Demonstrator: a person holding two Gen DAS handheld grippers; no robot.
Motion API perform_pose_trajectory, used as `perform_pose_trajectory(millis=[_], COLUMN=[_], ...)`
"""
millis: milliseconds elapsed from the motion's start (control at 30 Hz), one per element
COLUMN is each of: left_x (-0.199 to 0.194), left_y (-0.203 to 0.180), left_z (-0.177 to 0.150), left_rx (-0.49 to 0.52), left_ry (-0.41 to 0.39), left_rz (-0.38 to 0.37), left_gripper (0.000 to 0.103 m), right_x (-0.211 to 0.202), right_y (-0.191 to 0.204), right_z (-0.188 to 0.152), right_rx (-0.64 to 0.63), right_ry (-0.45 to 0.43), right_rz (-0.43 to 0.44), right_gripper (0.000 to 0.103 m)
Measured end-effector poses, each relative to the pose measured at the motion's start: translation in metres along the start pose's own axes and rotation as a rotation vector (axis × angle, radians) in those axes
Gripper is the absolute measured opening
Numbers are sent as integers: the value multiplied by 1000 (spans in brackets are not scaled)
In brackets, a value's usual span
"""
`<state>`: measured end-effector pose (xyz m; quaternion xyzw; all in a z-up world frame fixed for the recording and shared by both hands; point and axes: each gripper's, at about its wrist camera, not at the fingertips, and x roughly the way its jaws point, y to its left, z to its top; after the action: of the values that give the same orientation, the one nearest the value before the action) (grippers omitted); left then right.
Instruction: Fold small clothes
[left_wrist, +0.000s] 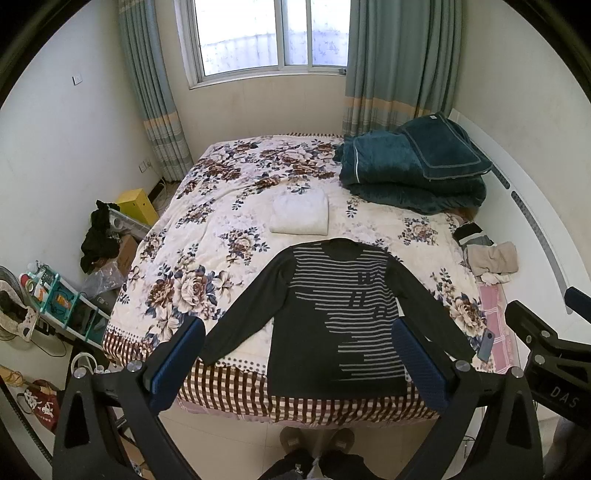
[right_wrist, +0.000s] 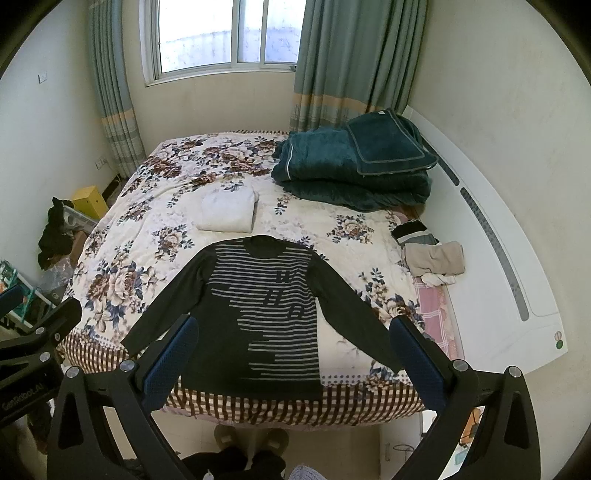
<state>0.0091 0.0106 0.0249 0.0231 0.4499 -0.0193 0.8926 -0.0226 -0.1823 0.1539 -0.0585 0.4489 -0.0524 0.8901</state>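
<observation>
the dark striped sweater (left_wrist: 332, 314) lies flat and face up on the bed (left_wrist: 236, 206), its hem at the near edge, both sleeves spread out to the sides. behind its collar is a folded white cloth (left_wrist: 299, 214), near but apart. the left gripper (left_wrist: 299, 363) and the right gripper (right_wrist: 291, 360) hang above the near edge, fingers spread wide, holding nothing. a teal blanket (left_wrist: 410, 166) fills the far right corner, small clothes (left_wrist: 487, 258) lie at the right side. the window (left_wrist: 269, 33) and curtains (left_wrist: 399, 62) are behind.
</observation>
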Motion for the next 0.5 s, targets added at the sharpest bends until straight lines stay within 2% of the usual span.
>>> perform_pose_trajectory(millis=[300, 467, 500], left_x=[2, 36, 50], left_y=[-3, 3, 3], left_z=[4, 9, 10], left_rx=[6, -6, 1], left_ry=[0, -54, -67], left_rz=[-13, 1, 21], left_gripper=[103, 103, 103], right_x=[0, 24, 38], right_y=[1, -10, -13], right_z=[3, 11, 1], right_rx=[8, 85, 109], right_ry=[0, 18, 29], right_rz=[0, 2, -3], right_gripper=[103, 103, 103])
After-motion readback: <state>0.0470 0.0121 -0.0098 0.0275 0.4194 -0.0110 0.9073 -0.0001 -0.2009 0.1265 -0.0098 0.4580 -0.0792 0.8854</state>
